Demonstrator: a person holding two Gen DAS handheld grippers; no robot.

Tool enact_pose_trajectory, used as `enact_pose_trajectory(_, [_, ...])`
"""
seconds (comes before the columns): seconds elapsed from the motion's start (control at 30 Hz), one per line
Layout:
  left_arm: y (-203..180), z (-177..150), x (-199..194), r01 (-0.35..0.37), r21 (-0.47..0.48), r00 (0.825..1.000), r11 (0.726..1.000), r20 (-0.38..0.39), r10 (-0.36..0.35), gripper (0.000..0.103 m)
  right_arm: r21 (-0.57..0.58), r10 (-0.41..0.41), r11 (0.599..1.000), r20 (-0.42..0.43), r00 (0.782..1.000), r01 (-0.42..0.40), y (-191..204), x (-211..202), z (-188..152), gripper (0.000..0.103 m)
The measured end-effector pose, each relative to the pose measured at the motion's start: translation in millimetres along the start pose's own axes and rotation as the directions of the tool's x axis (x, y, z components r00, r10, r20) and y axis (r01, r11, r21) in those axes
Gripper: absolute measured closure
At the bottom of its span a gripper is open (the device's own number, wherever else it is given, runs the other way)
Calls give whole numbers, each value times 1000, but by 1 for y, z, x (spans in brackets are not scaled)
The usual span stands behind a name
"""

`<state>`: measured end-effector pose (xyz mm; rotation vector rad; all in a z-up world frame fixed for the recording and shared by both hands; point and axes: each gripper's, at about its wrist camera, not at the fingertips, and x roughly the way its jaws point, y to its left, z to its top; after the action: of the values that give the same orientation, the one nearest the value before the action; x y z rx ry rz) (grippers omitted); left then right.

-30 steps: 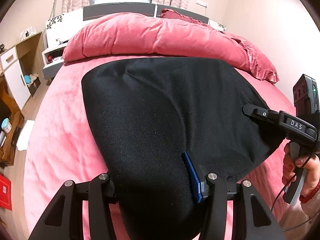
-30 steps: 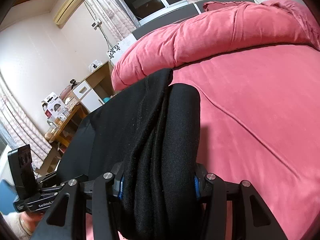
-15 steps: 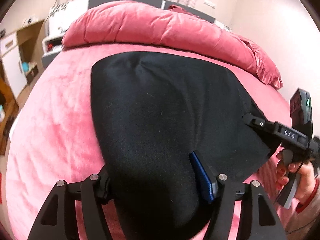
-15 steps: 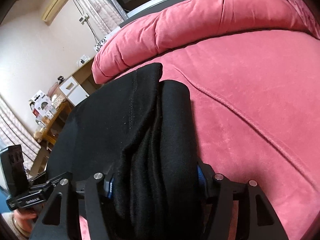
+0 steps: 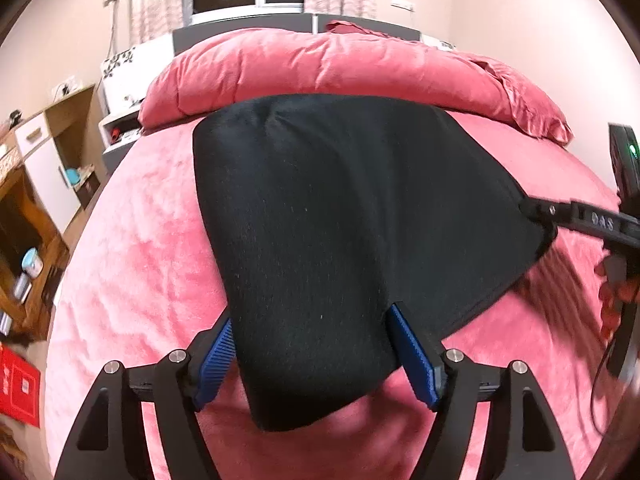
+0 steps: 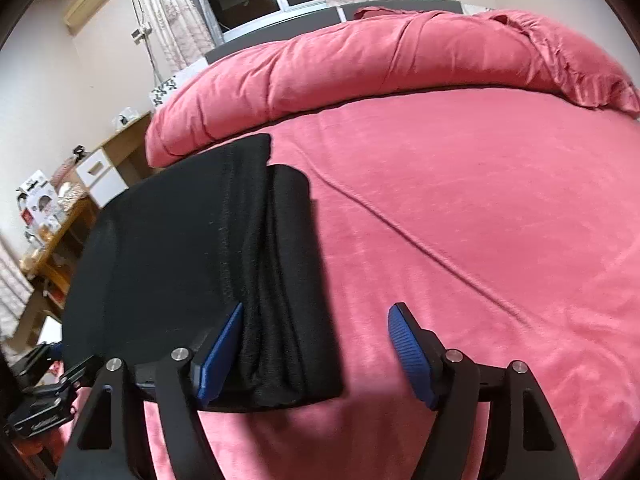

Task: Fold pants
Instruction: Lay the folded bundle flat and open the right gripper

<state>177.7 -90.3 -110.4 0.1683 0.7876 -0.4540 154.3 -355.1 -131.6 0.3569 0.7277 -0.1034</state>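
The black pants (image 5: 340, 220) lie folded in a thick stack on the pink bed (image 5: 132, 264). My left gripper (image 5: 316, 352) is open, its blue pads on either side of the near corner of the fold. In the right wrist view the pants (image 6: 192, 264) show their layered edge at the left. My right gripper (image 6: 316, 352) is open; its left pad touches the layered edge and its right pad stands over bare blanket. The right gripper also shows in the left wrist view (image 5: 536, 210) at the pants' right corner.
A rolled pink duvet (image 5: 340, 68) lies across the head of the bed, with the headboard and window behind. Wooden shelves and a white cabinet (image 5: 44, 168) stand left of the bed. A red box (image 5: 18, 384) lies on the floor.
Both grippers have opened and let go of the pants. The fold now rests flat on the bed, and both grippers have drawn back slightly.
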Motion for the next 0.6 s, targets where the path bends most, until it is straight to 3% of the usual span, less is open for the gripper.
enact_pose_trajectory(0.23, [14,-9,-11,43,-119,997,992,-66,-51,26,42,-43,998,-24,999,44,1,-3,4,28])
enact_pose_trajectory(0.47, [1,-37,-37,6,-172,993,985,-119,-27,28,1,7,1000,-37,999,-7,23,-43,-14,27])
enact_pose_trajectory(0.6, [-13,-55,-52,51,-190,987,981,-138,-78,28,-7,38,999,-93,995,-39,35,-56,-39,26])
